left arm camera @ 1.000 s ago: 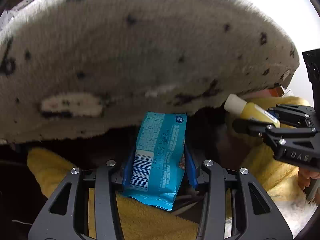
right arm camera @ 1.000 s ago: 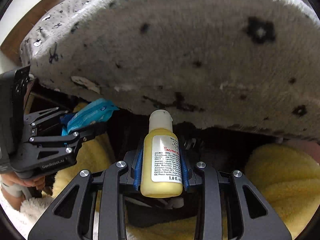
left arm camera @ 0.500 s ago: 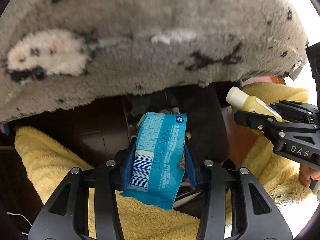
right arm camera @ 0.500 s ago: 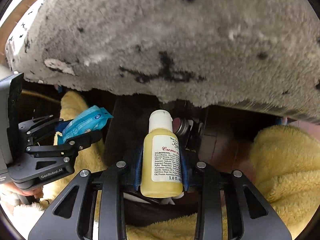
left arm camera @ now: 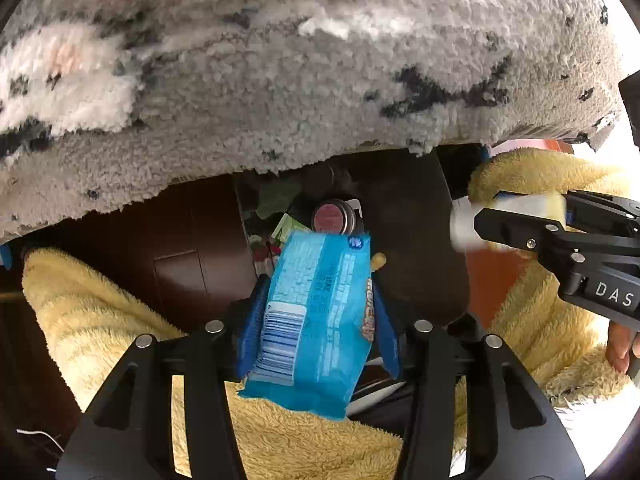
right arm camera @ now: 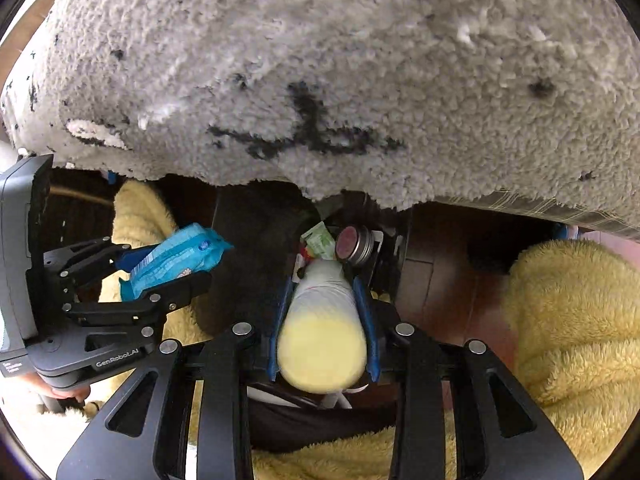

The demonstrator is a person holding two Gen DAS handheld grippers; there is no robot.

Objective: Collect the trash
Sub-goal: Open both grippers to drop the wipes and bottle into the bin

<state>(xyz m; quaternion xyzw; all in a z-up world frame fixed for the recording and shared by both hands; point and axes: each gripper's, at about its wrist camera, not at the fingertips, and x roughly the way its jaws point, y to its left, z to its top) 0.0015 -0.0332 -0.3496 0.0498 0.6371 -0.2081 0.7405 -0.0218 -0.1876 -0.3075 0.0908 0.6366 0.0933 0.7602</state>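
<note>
Trash for this task, I judge, goes into the dark bin (left arm camera: 416,248) that opens just below both grippers, under the edge of a big grey fluffy blanket with black marks (left arm camera: 320,80) and between folds of yellow fleece (left arm camera: 100,320). The bin already holds a round metal tin with a red lid (right arm camera: 352,242) and a green paper scrap (right arm camera: 320,240).

My left gripper (left arm camera: 318,316) has the flat blue snack wrapper (left arm camera: 316,320) between its blue pads, long axis pointing forward at the bin; its jaws have just been opening, so the hold looks loose. My right gripper (right arm camera: 322,316) is clamped on the small yellow lotion bottle with white cap (right arm camera: 322,328), cap toward the bin.

Compared with a second ago, both grippers are lower and tilted more down, the bin mouth is exposed, and the bottle has tipped forward, hiding its label.
</note>
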